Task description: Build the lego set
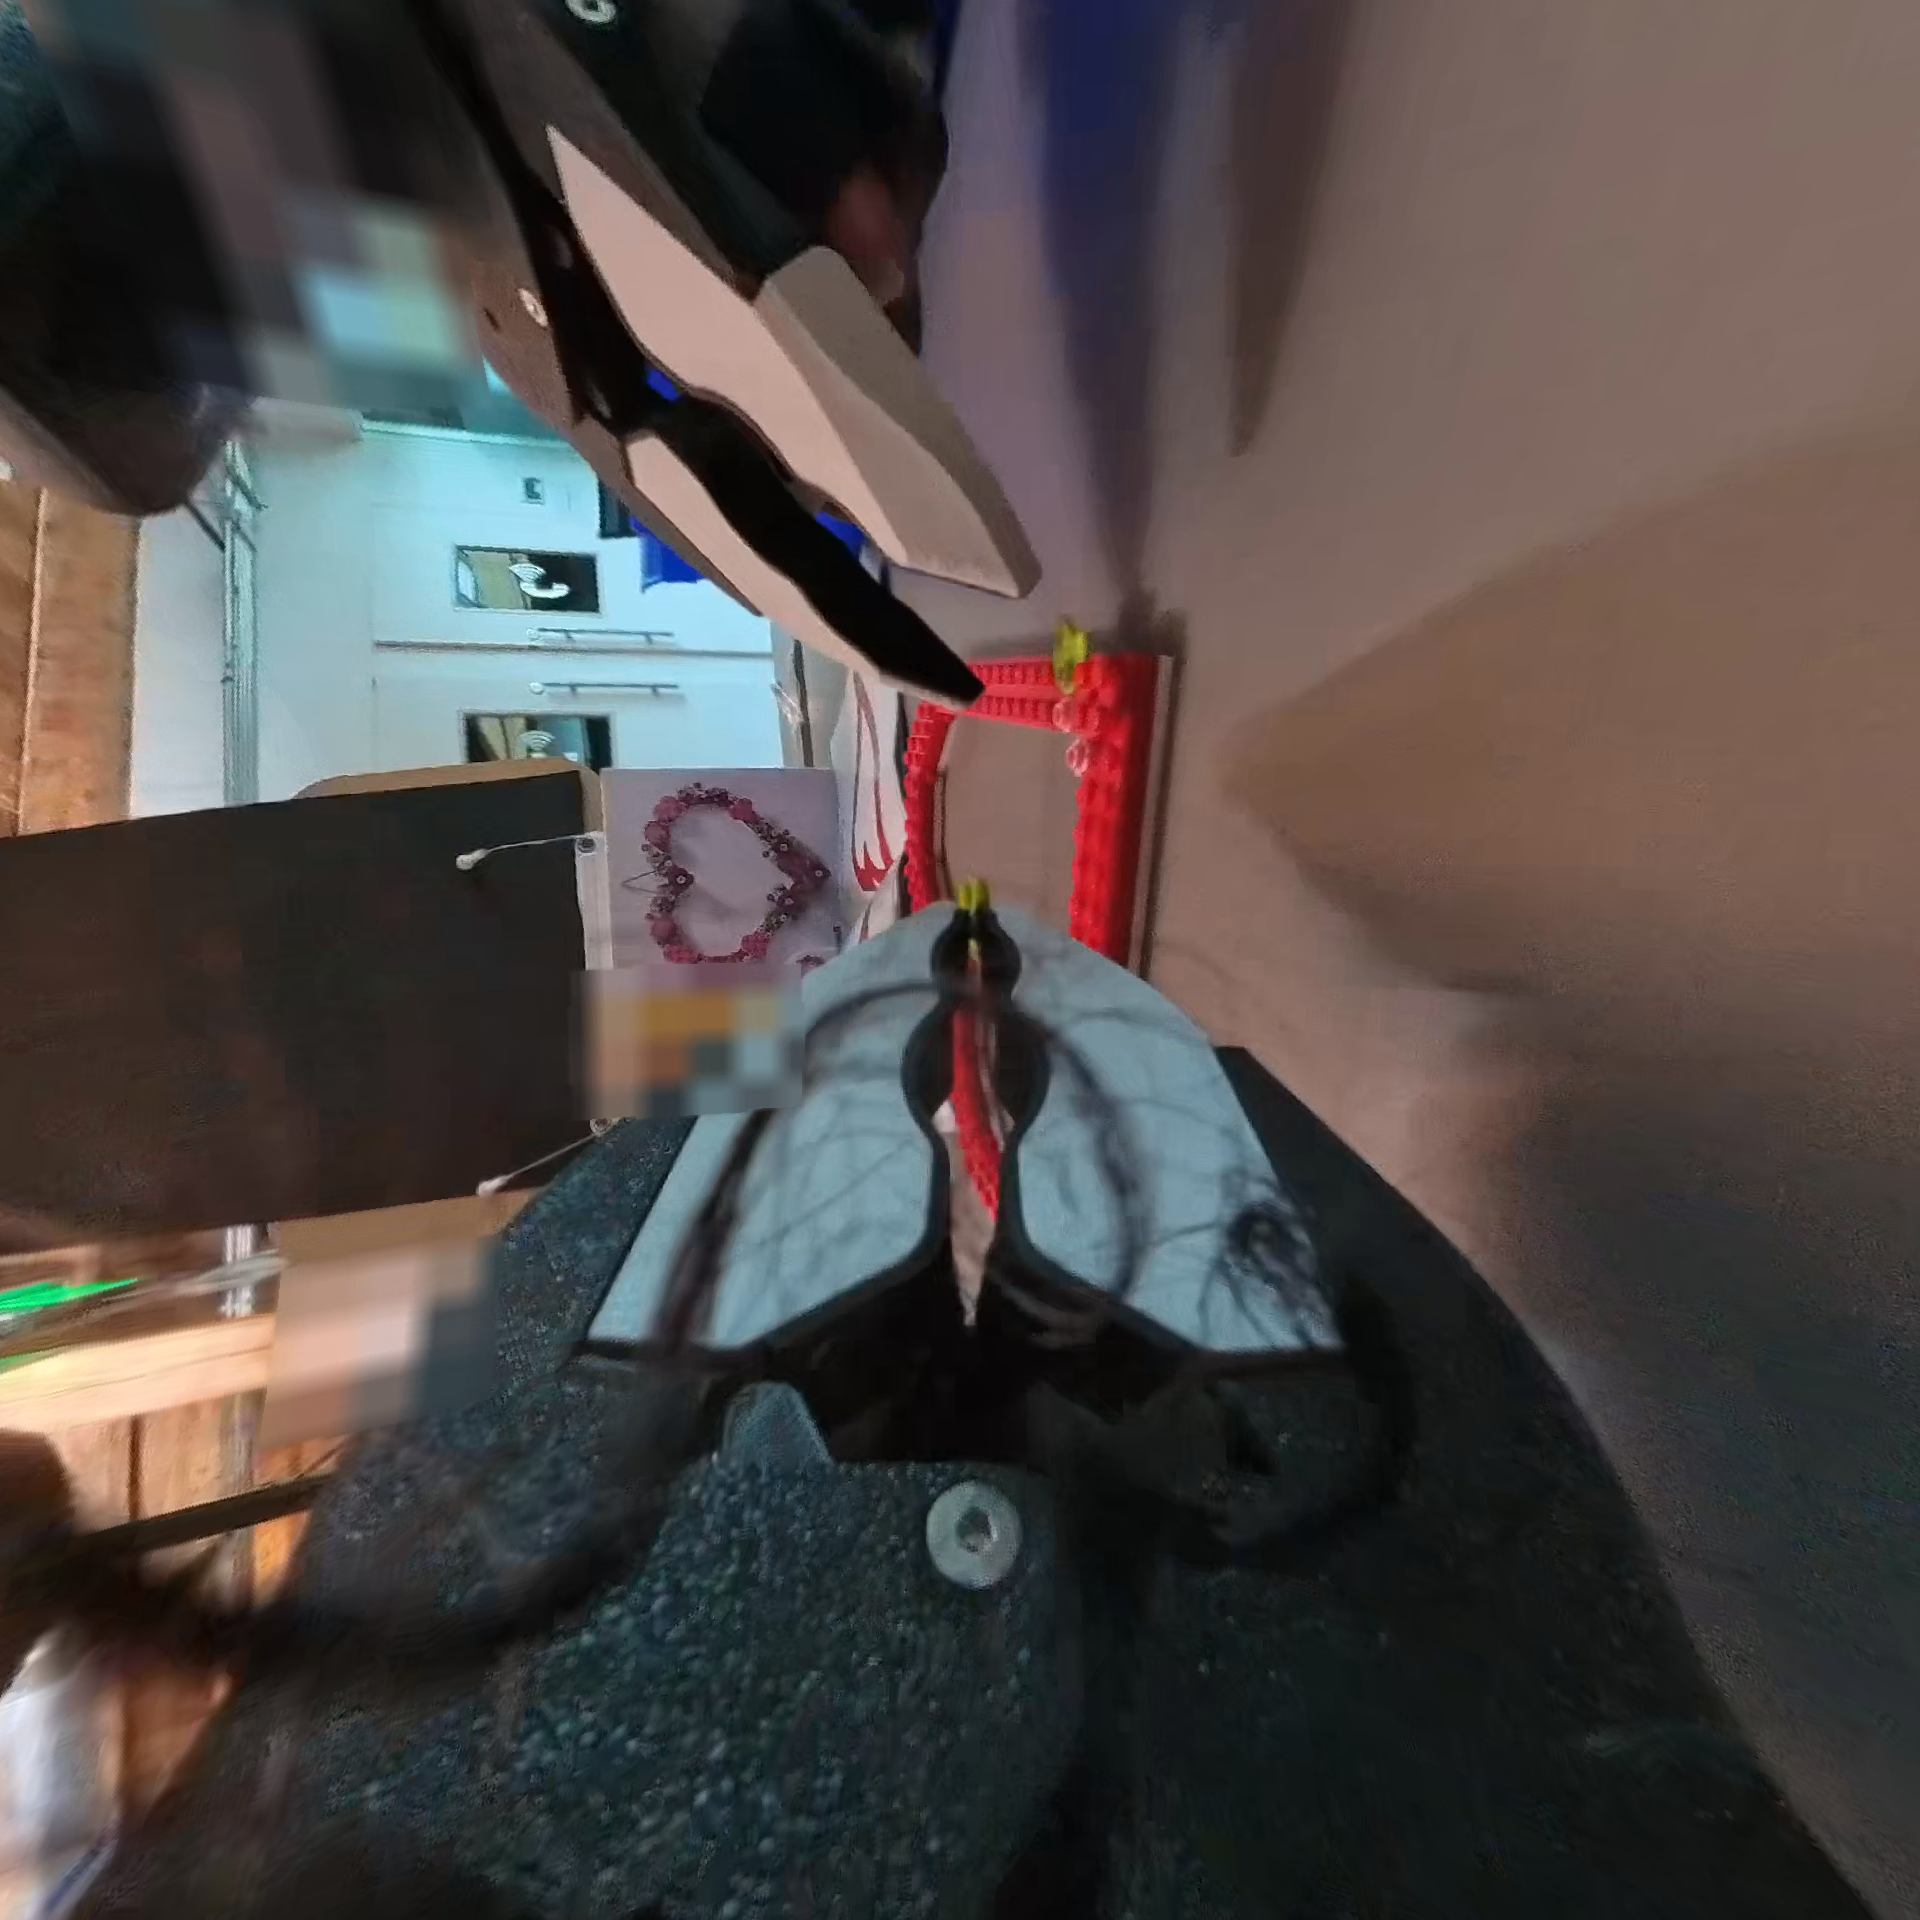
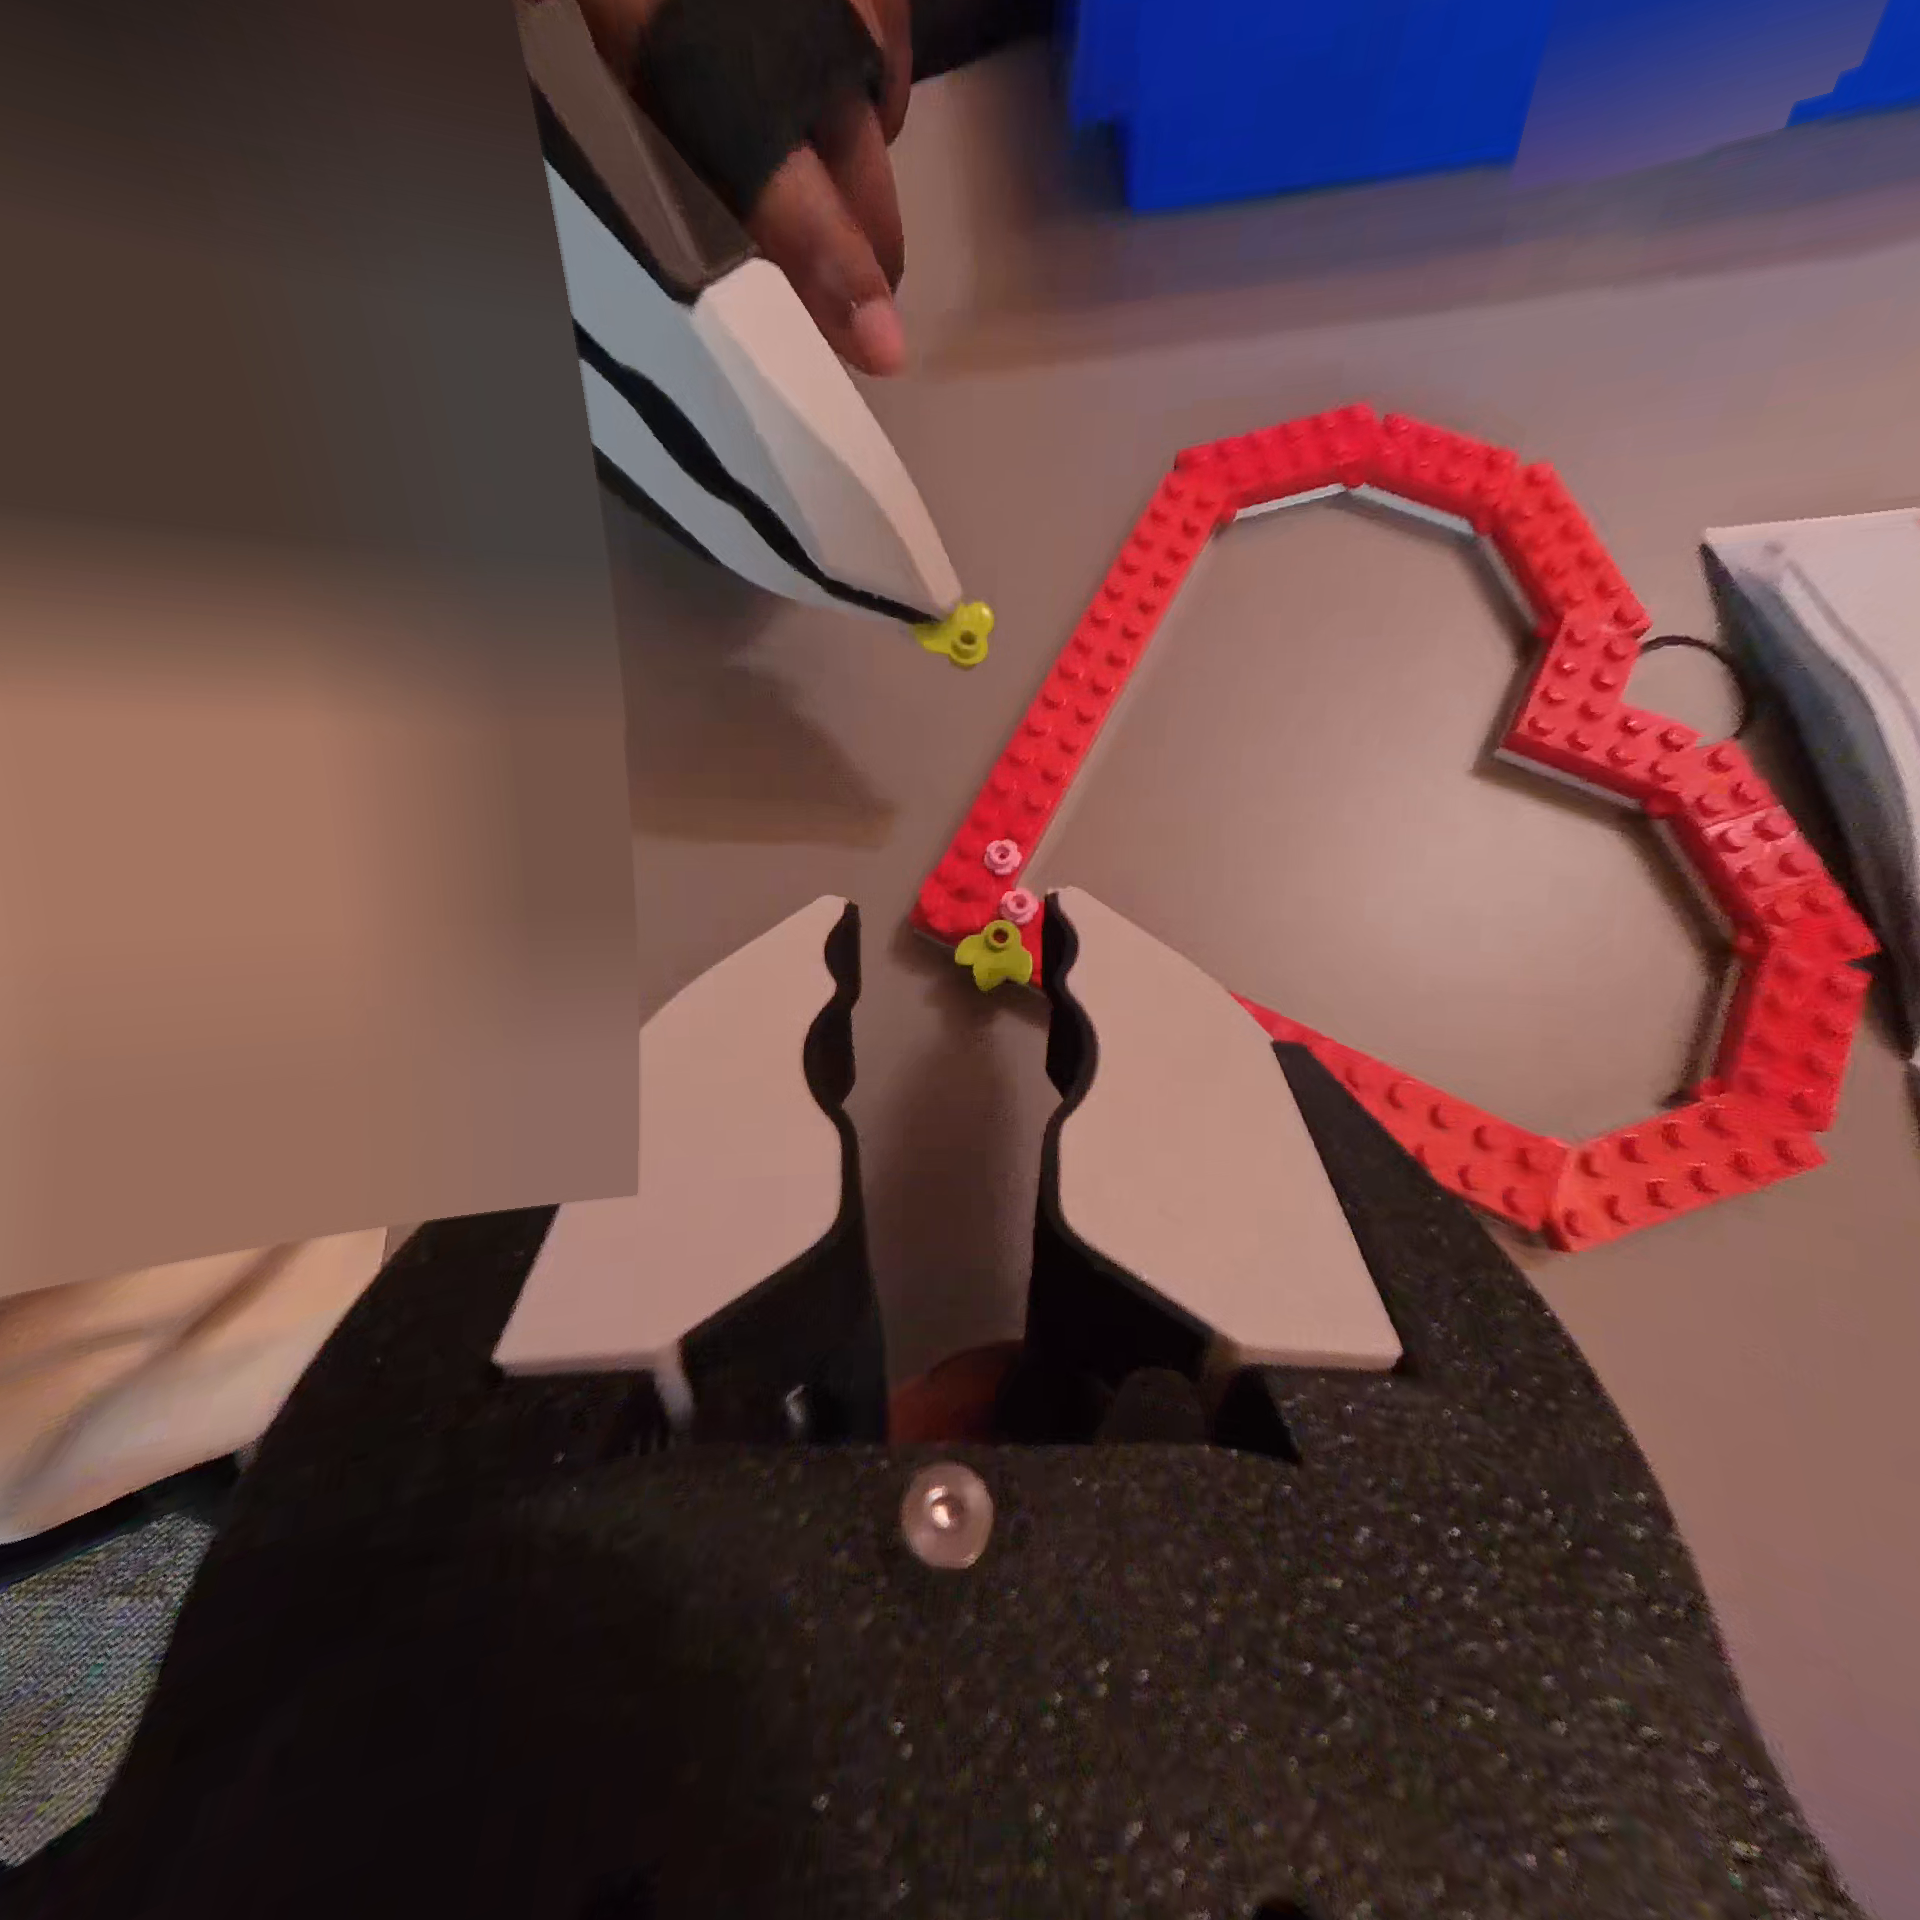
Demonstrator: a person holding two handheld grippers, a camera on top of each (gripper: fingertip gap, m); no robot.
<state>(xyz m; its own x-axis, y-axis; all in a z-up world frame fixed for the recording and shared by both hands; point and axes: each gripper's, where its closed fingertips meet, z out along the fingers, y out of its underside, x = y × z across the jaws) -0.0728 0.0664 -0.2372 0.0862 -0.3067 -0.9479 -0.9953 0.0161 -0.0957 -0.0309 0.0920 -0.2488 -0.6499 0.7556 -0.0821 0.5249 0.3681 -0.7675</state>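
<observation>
A red heart-shaped Lego frame point(image 2: 1081, 665) lies flat on the tan table point(image 2: 1299, 831). Near its pointed tip sit two pink flower studs point(image 2: 1001, 855) and a lime leaf piece point(image 2: 992, 954). My right gripper point(image 2: 948, 914) is open and empty, its jaws on either side of that tip. My left gripper point(image 2: 940, 613) is shut on a second lime leaf piece point(image 2: 966, 631), held just left of the frame's long straight side. In the left wrist view the left gripper point(image 1: 971, 914) pinches this leaf point(image 1: 972, 896) in front of the frame point(image 1: 1117, 810).
A picture of the finished heart point(image 1: 727, 873) leans on a dark box point(image 1: 291, 997). A blue bin point(image 2: 1299, 104) stands at the back. A white booklet point(image 2: 1829, 644) lies right of the frame, by a black loop point(image 2: 1688, 675). A person's finger point(image 2: 831, 260) rests on the left gripper.
</observation>
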